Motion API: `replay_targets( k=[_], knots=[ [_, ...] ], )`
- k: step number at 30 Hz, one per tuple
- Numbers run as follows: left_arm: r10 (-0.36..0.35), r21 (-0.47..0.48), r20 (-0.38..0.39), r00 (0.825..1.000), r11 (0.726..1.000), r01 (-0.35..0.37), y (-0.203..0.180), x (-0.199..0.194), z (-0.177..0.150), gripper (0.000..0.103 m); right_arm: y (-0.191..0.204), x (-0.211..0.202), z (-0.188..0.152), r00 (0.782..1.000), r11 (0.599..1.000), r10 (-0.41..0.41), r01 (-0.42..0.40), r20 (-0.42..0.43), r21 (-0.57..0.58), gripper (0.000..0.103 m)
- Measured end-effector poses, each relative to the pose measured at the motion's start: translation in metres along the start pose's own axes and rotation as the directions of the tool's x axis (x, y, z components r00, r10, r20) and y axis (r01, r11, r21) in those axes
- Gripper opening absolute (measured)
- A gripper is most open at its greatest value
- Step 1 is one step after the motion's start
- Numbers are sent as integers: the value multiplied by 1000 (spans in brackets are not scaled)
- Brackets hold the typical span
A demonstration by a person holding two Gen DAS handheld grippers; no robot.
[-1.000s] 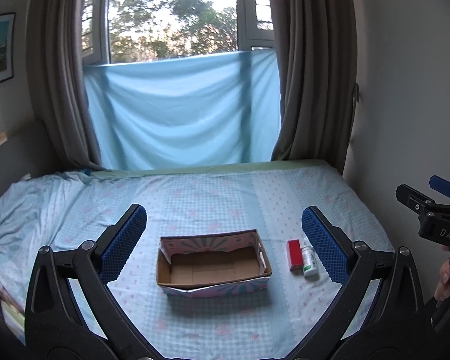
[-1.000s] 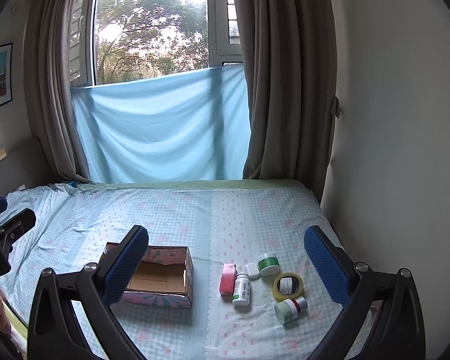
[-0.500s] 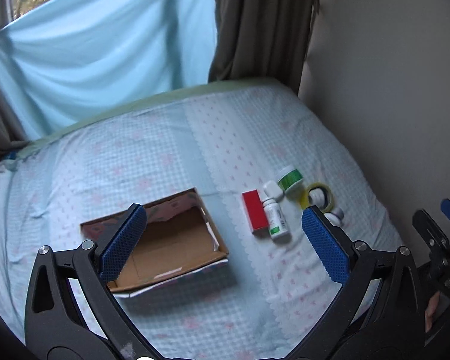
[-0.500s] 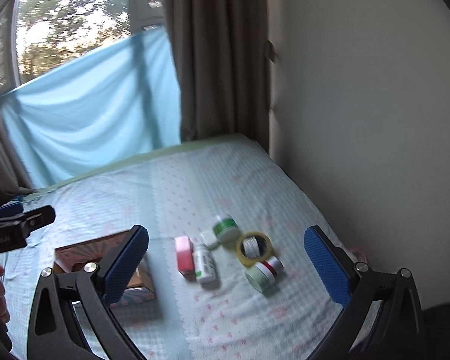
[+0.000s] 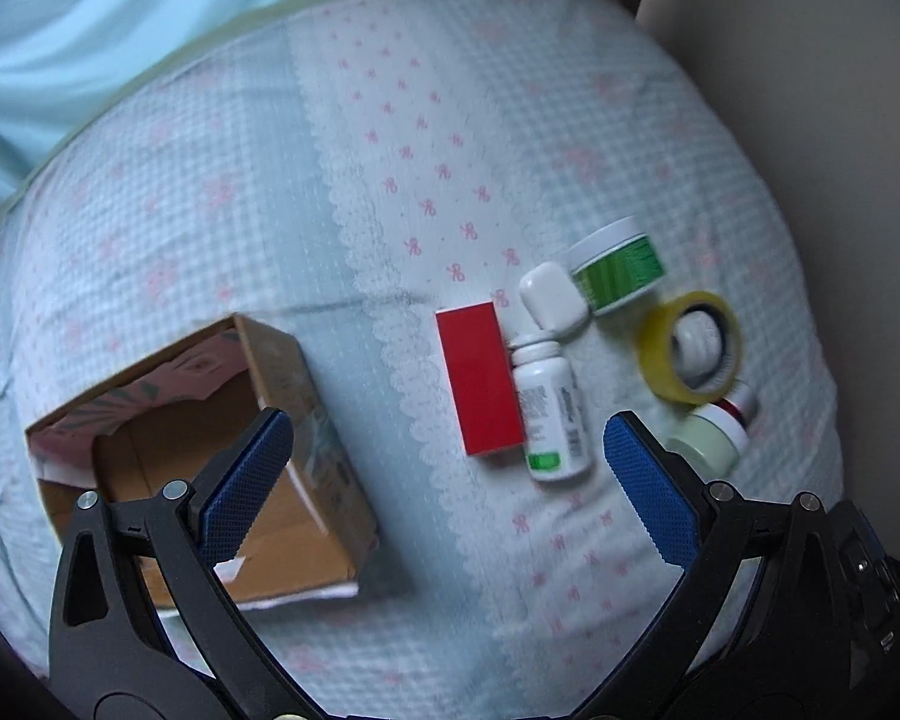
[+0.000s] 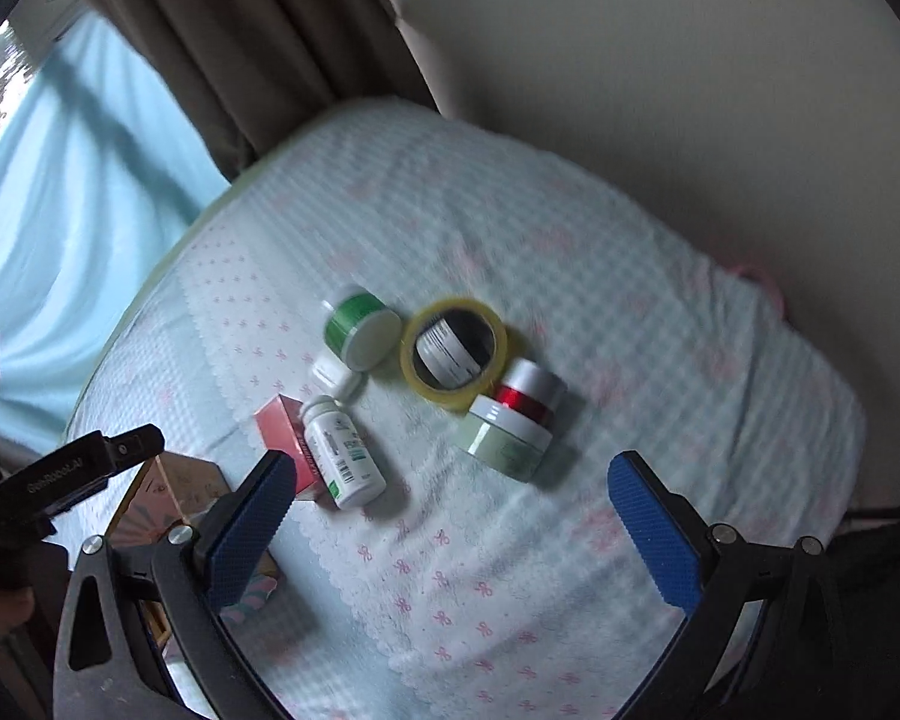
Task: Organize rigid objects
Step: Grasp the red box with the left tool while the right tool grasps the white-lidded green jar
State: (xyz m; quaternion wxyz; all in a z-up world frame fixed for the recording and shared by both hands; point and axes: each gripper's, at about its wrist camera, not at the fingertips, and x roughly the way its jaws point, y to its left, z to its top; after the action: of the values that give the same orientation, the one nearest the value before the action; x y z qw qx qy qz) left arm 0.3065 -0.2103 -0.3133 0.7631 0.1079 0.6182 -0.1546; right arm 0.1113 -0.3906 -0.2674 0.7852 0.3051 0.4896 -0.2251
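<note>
Rigid objects lying clustered on bed, none boxed yet. Left gripper (image 5: 447,483), right gripper (image 6: 450,525): both now dipping down over them, jaws spread wide, empty. Nearest: white bottle (image 5: 551,408), red box (image 5: 479,378). Left: cardboard box (image 5: 210,456). Farther: tape roll (image 6: 455,351), green jar (image 6: 360,330). Picking seems imminent.

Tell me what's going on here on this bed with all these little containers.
A person holds two open blue-padded grippers, the left gripper and right gripper, above a bed; neither holds anything. An open cardboard box lies empty on the checked bedsheet. Beside it lie a red rectangular box, a white pill bottle, a green-banded jar, a yellow tape roll, and two more jars. Nothing is packed yet.
</note>
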Motion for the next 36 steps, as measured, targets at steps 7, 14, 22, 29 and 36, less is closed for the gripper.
replay_targets(
  k=[7, 14, 22, 29, 36],
  knots=[
    [36, -54, -141, 989, 998, -44, -5, 87, 37, 103, -23, 86, 11, 987, 988, 11, 14, -162, 153, 103],
    [74, -44, -256, 964, 995, -88, -13, 145, 55, 96, -41, 145, 9, 963, 954, 52, 30, -264, 298, 103],
    [83, -58, -336, 938, 992, -109, -10, 174, 61, 79, -55, 182, 8, 934, 913, 65, 86, -351, 399, 103],
    [-11, -105, -378, 926, 994, -31, -12, 196, 64, 43, -54, 198, 10, 924, 893, 91, 90, -372, 441, 90],
    [-38, -132, -360, 932, 991, -10, -22, 202, 62, 40, -52, 205, 16, 924, 887, 111, 74, -366, 455, 84]
  ],
)
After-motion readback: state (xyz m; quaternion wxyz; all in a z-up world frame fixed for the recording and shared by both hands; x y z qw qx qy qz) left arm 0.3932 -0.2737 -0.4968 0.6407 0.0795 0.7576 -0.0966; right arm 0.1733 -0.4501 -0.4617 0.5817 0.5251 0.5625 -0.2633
